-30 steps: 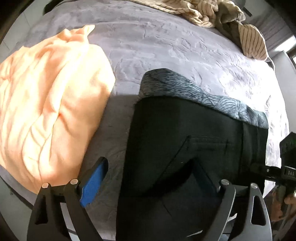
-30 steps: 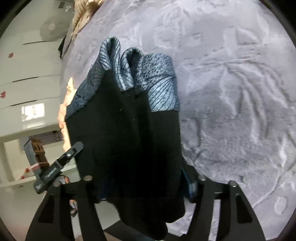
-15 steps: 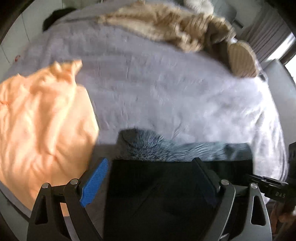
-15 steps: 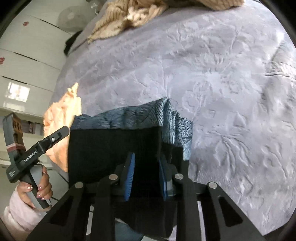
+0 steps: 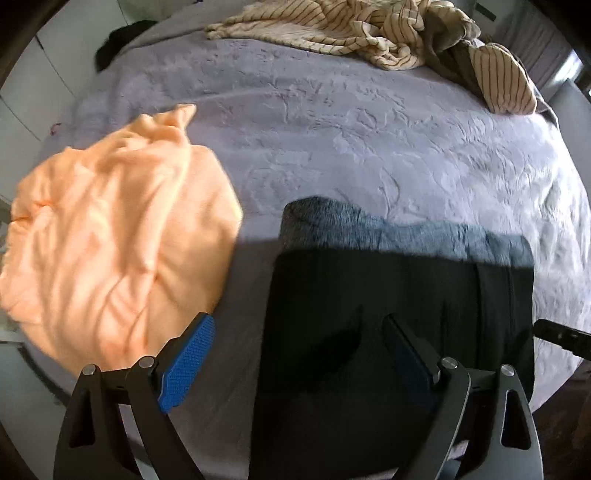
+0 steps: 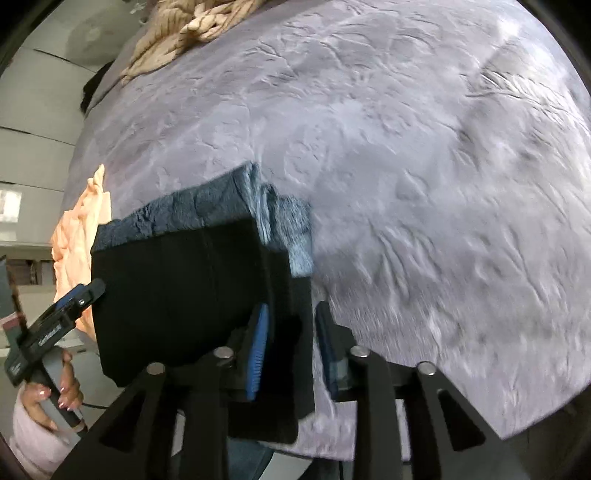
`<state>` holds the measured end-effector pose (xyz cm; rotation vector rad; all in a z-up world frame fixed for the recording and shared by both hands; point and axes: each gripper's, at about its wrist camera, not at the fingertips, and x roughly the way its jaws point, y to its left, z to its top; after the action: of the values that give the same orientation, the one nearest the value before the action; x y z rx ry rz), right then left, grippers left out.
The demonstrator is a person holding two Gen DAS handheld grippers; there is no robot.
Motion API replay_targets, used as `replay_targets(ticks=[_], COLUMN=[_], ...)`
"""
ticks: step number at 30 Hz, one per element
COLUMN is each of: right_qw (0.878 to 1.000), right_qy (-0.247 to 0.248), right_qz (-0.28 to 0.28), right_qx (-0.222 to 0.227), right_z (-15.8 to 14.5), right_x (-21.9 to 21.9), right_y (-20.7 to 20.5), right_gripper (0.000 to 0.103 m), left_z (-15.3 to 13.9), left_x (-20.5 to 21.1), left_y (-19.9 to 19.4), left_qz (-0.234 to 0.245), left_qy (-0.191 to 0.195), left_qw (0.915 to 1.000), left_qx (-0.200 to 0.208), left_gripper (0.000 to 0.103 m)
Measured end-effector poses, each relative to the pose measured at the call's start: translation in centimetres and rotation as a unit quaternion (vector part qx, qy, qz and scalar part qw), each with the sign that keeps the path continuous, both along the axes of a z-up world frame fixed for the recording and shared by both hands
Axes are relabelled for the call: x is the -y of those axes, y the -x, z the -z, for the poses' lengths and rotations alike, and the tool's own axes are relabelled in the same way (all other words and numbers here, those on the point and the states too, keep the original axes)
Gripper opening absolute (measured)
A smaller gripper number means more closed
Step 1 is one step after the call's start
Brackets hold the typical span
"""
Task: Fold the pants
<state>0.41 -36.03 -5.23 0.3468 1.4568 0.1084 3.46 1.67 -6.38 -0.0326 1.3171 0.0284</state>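
Note:
The folded dark pants [image 5: 388, 306] lie near the front edge of the bed, with a grey-blue patterned band [image 5: 388, 229] along their far side in the sun. My left gripper [image 5: 295, 354] hangs open above them. Its right finger is over the dark cloth and its blue left pad [image 5: 188, 363] is over bare bedspread. In the right wrist view the pants [image 6: 177, 288] lie left of centre. My right gripper [image 6: 291, 347] straddles their right edge and its jaws are opening. A strip of the dark cloth stands between the pads, which look loose on it.
A grey embossed bedspread [image 5: 369, 147] covers the bed. A crumpled orange garment [image 5: 110, 240] lies left of the pants, and striped beige clothes [image 5: 369, 33] are piled at the far side. A person's hand [image 6: 48, 395] in a pink sleeve holds the left gripper's handle beyond the bed edge.
Both grippers have risen, so the pants look smaller and farther off. The right jaws went from wide to narrow on the pants' edge, then widened a little. The left jaws stayed wide.

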Motion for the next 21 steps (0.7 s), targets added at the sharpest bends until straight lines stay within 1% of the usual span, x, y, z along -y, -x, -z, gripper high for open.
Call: replay_targets(ticks=[1,2,5,8,13,14,16,18,20,21], right_qw=[1.000,1.000,1.000,1.000,0.999,0.999,0.998,0.998,0.997,0.997], right_qy=[0.005,0.008,0.016,0.012,0.019,0.022,0.030,0.039,0.051,0.055], right_qz=[0.000,-0.002,-0.012,-0.018,-0.039,-0.040,-0.043,-0.045,-0.046,-0.046], right_qx=[0.000,0.004,0.017,0.016,0.020,0.020,0.022,0.023,0.029,0.035], right_z=[-0.3,-0.8,-2.2,-2.7,-3.3,-3.4,-3.4,-3.4,-3.5,-3.6], right_x=[-0.2,-0.5,-2.1,-3.8,-6.1,-6.5,-7.1,-7.5,-7.9,-8.0], right_y=[0.4,0.9,2.0,2.6,3.2,3.2,3.3,3.5,3.6,3.7], right_gripper=[0.053,0.063,0.070,0.078,0.083,0.084,0.084,0.087,0.103,0.103], left_z=[-0.3,-0.5,-1.0,-1.3,-1.4,-1.5,-1.6,-1.7,-1.6,-1.7], left_x=[-0.1,0.1,0.8,1.6,2.3,2.4,2.3,2.3,2.3,2.4], left_y=[0.5,1.0,2.5,3.5,4.0,4.1,4.3,4.5,4.6,4.7], left_qz=[-0.001,-0.002,0.000,0.012,0.033,0.035,0.035,0.037,0.040,0.042], left_qy=[-0.004,-0.008,-0.016,-0.024,-0.033,-0.034,-0.033,-0.030,-0.029,-0.031], left_qw=[1.0000,0.9999,0.9998,0.9996,0.9988,0.9988,0.9988,0.9988,0.9987,0.9986], left_qx=[-0.003,-0.006,-0.011,-0.012,-0.011,-0.010,-0.008,-0.007,-0.009,-0.008], left_gripper=[0.093,0.093,0.093,0.093,0.093,0.095,0.103,0.103,0.103,0.103])
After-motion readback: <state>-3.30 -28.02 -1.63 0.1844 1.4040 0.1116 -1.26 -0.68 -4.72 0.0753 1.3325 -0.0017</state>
